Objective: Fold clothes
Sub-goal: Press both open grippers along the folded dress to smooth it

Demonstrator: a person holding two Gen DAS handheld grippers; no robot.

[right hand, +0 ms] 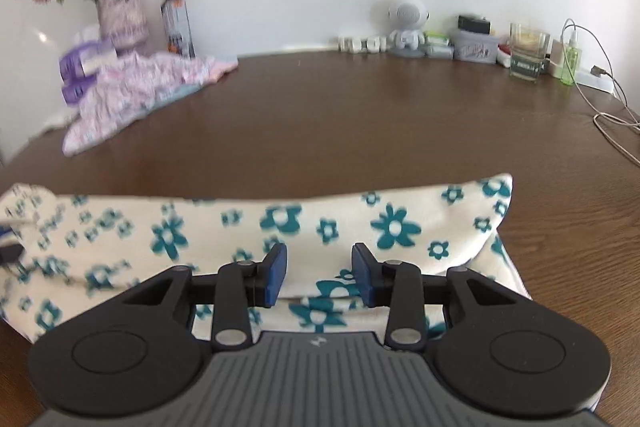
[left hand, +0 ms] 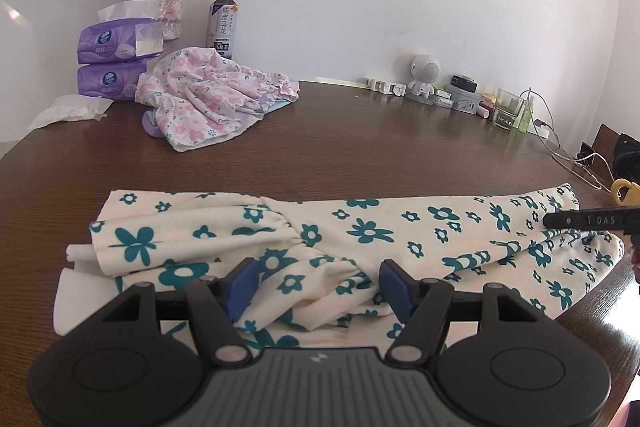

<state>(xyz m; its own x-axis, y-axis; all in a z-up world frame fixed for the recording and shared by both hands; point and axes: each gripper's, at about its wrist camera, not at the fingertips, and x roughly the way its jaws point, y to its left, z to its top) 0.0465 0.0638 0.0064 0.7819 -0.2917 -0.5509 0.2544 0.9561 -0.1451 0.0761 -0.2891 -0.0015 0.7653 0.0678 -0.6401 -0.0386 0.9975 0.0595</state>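
Note:
A cream garment with teal flowers (left hand: pixel 360 227) lies folded in a long band across the near edge of the brown table (left hand: pixel 340 147). My left gripper (left hand: pixel 318 277) hovers open over its gathered, ruffled left part, with nothing between the blue pads. In the right wrist view the same garment (right hand: pixel 320 223) spreads under my right gripper (right hand: pixel 319 263), which stands open above its right end. A black finger of the right gripper (left hand: pixel 588 219) shows at the far right of the left wrist view.
A crumpled pink floral garment (left hand: pixel 208 95) lies at the back left beside purple tissue packs (left hand: pixel 116 43), a vase of roses (left hand: pixel 158 3) and a bottle (left hand: pixel 222 23). A small robot figure (right hand: pixel 406 27), jars (right hand: pixel 528 51) and cables (right hand: pixel 612 115) line the back right.

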